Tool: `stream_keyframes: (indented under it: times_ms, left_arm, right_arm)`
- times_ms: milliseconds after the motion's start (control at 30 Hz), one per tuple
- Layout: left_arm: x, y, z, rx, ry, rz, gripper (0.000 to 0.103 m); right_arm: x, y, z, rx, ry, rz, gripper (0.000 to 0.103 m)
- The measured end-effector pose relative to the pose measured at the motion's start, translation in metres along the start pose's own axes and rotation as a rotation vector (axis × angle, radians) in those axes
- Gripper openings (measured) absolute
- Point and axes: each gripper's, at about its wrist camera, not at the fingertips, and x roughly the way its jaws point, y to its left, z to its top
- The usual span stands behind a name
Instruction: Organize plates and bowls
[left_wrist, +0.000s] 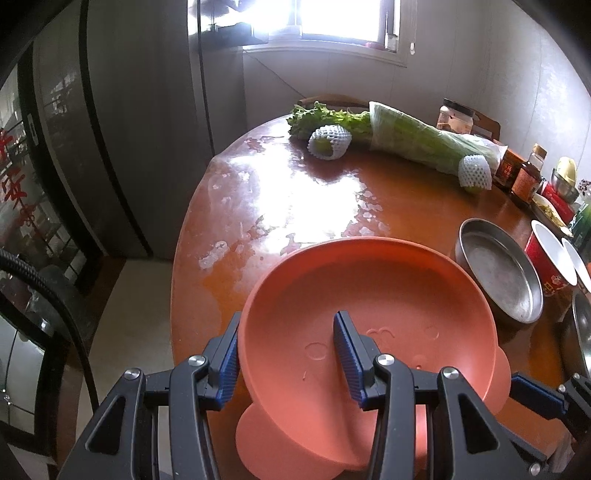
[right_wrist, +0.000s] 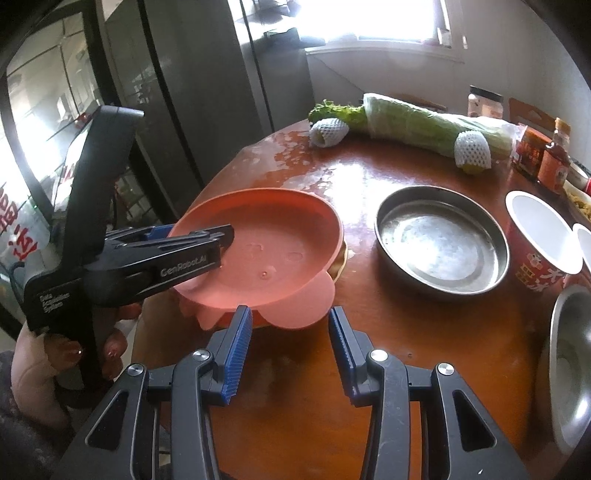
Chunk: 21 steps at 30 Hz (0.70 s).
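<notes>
An orange silicone bowl (left_wrist: 369, 295) (right_wrist: 266, 251) with a wide floppy base hangs tilted just above the left end of the brown table (right_wrist: 369, 369). My left gripper (left_wrist: 288, 317) (right_wrist: 225, 236) is shut on its left wall, one finger outside and one inside. A yellowish edge (right_wrist: 341, 264) shows under the bowl's right side. My right gripper (right_wrist: 290, 310) (left_wrist: 535, 395) stands open, with the lip of the bowl's base at its fingertips and the pads not pressing on it. A steel pan (right_wrist: 439, 236) (left_wrist: 498, 273) sits empty to the right.
A red paper cup (right_wrist: 535, 229) and a second steel bowl (right_wrist: 569, 369) stand at the right edge. Wrapped cabbage (right_wrist: 424, 122), foam nets and sauce jars (right_wrist: 550, 162) line the far side. A person's hand (right_wrist: 44, 354) holds the left gripper. A tall dark cabinet (left_wrist: 140, 129) stands left.
</notes>
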Motion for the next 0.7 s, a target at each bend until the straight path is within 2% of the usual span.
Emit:
stream_keyframes:
  times_ms: [267, 400, 700]
  left_arm:
    - [0.0007, -0.0007, 0.0003, 0.001, 0.002, 0.000, 0.048]
    - [0.0000, -0.0007, -0.0004, -0.006, 0.004, -0.022, 0.052]
    - [-0.0086, 0.0018, -0.0023, -0.020, -0.015, -0.015, 0.060]
  right_arm:
    - [0.0005, -0.0020, 0.0020, 0.015, 0.004, 0.016, 0.047]
    - [-0.0001, -0.0022, 0.0015, 0.015, 0.004, 0.015, 0.047]
    - [0.0013, -0.0037, -0.0028, 0.026, 0.017, 0.026, 0.049]
